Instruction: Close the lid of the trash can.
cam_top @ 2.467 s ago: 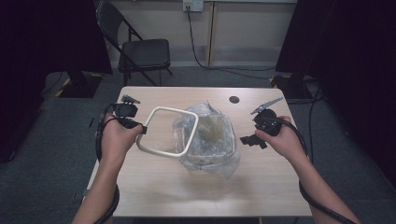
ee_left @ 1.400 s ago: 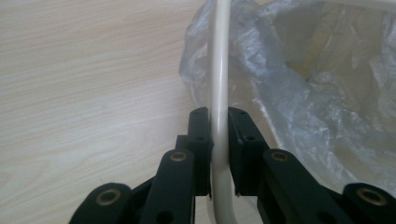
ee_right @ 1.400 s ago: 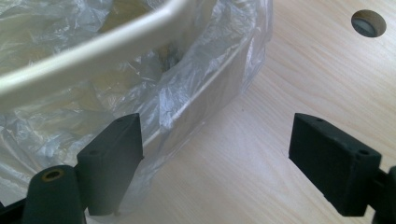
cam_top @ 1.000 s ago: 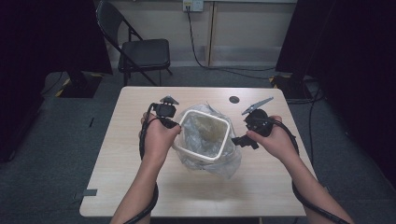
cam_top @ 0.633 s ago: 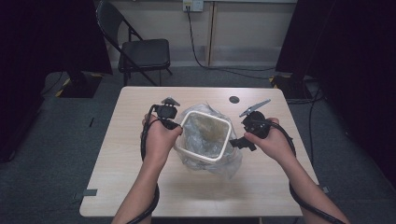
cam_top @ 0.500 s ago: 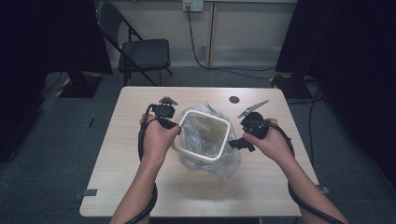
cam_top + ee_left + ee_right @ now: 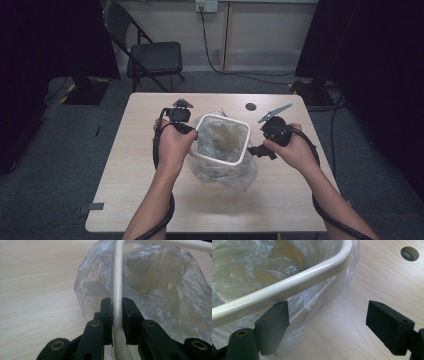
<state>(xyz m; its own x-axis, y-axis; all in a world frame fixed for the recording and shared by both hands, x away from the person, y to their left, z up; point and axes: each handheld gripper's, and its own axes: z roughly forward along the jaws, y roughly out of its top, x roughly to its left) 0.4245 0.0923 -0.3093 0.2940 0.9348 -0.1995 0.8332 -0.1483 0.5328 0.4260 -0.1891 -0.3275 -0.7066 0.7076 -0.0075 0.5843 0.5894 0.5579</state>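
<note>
The left tongs (image 7: 117, 322) are clamped on the near-left side of a cream frame (image 7: 221, 138), the tube pinched upright between the jaws in the left gripper view. Since 2.5 s ago the frame has swung from the left of the tabletop (image 7: 150, 200) to sit level over the clear plastic bag (image 7: 225, 167) at mid-table, ringing its mouth. The right tongs (image 7: 327, 325) have closed in from the right over the last second and now stand apart just beside the frame's right edge, one jaw under the tube (not gripping it). It looks as if a second hold on the frame comes next. A round hole (image 7: 250, 106) lies farther back in the tabletop.
</note>
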